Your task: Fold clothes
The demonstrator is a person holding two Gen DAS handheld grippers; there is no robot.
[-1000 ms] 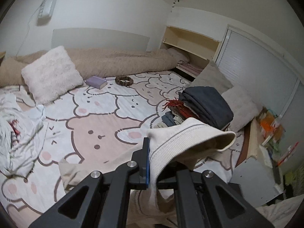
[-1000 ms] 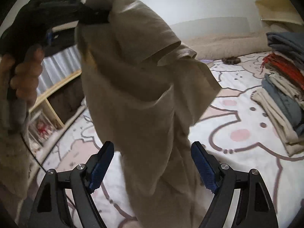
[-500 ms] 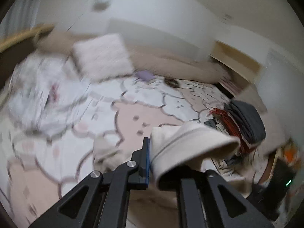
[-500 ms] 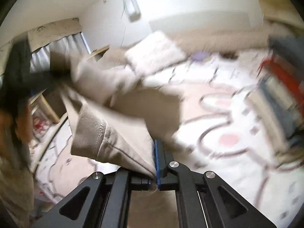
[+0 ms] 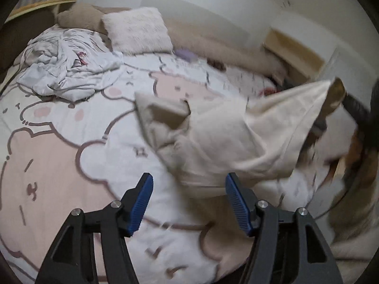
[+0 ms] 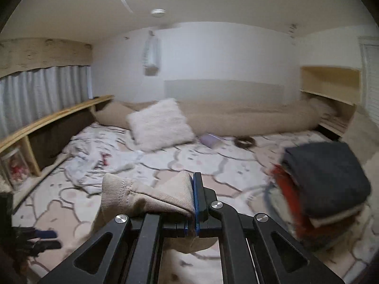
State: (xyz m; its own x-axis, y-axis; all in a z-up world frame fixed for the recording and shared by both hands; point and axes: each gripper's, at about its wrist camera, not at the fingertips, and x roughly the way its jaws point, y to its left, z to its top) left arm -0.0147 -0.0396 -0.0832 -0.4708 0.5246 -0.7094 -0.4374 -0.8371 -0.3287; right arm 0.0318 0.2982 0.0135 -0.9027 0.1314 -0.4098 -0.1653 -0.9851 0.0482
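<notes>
My right tool [image 6: 194,203] was pinching the beige garment [image 5: 236,137] by its ribbed hem while my left tool [image 5: 189,203] stood spread beneath it at six o'clock, so the single grip risked the cloth bunching on the bed [image 5: 59,165].

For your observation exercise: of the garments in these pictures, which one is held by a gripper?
The beige ribbed-cuff garment, clamped in the right gripper. The crumpled white clothes lie loose on the bed; the dark grey folded garment tops the stack.
</notes>
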